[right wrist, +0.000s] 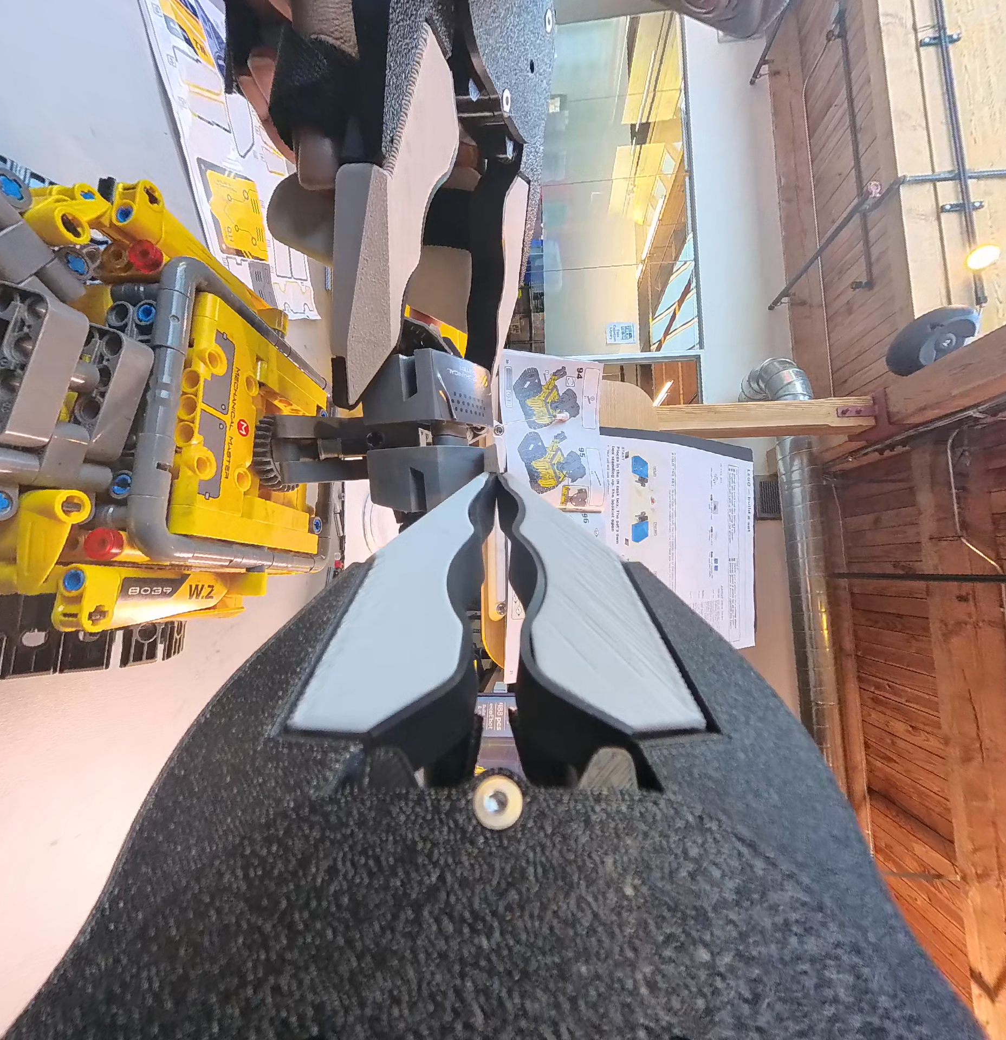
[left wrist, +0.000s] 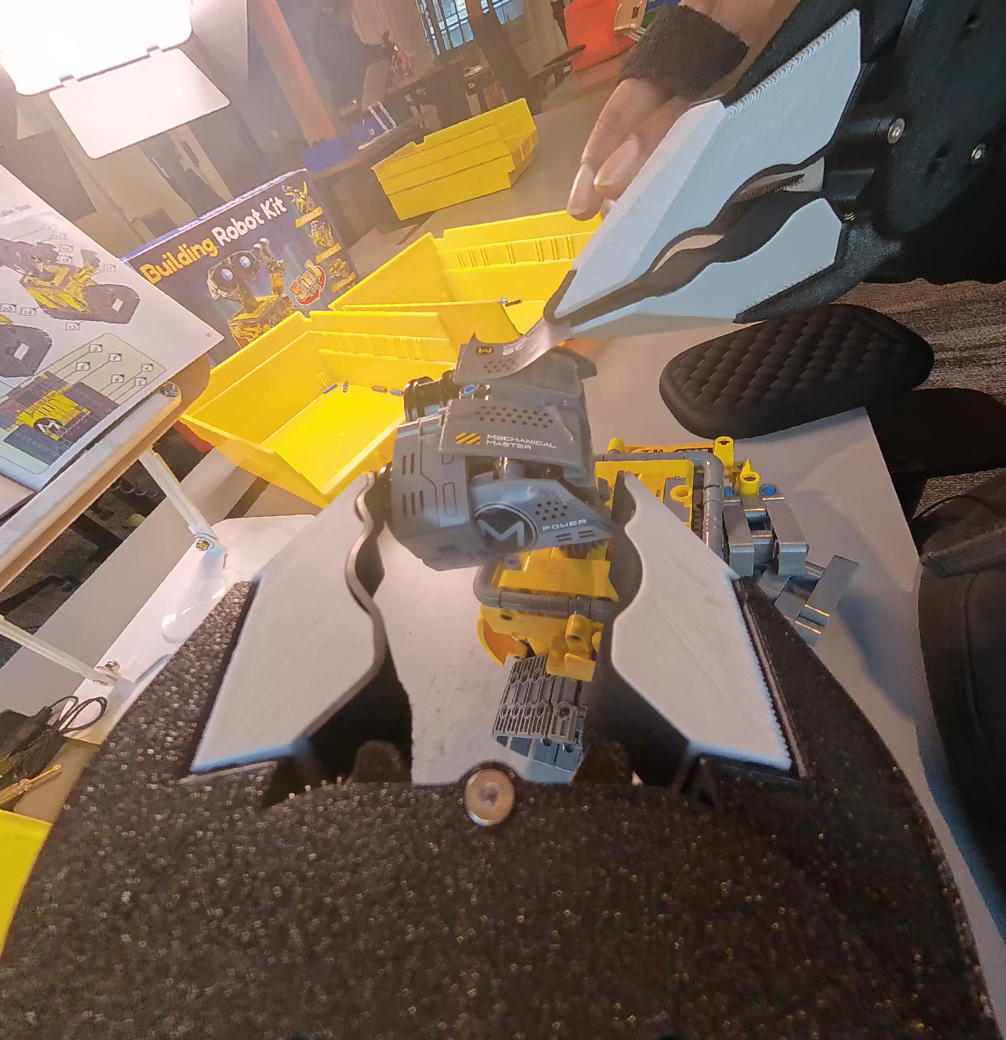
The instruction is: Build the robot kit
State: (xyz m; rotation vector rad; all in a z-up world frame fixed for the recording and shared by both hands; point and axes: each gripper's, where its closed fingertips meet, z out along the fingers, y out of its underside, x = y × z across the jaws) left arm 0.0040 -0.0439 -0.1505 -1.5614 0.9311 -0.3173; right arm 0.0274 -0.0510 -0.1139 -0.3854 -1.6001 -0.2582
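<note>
A yellow and grey brick robot model (left wrist: 551, 568) lies on the grey table (left wrist: 450, 647). My left gripper (left wrist: 495, 484) is closed around the model's grey head (left wrist: 433, 506), one finger on each side. In the right wrist view this gripper (right wrist: 419, 366) comes from the top onto the head (right wrist: 416, 388), next to the yellow body (right wrist: 219, 427). My right gripper (right wrist: 496, 477) is shut on a thin grey sticker (left wrist: 500, 354). It holds the sticker's free end just above the top of the head, as the left wrist view (left wrist: 557, 318) shows.
Several yellow bins (left wrist: 331, 405) stand behind the model, with a dark blue kit box (left wrist: 247, 259) beyond. An instruction booklet on a stand (left wrist: 67, 315) is at the left. A sticker sheet (right wrist: 230, 185) lies on the table. A black mesh chair seat (left wrist: 793, 366) is at the right. About 5 cm separates my left fingertips from my right.
</note>
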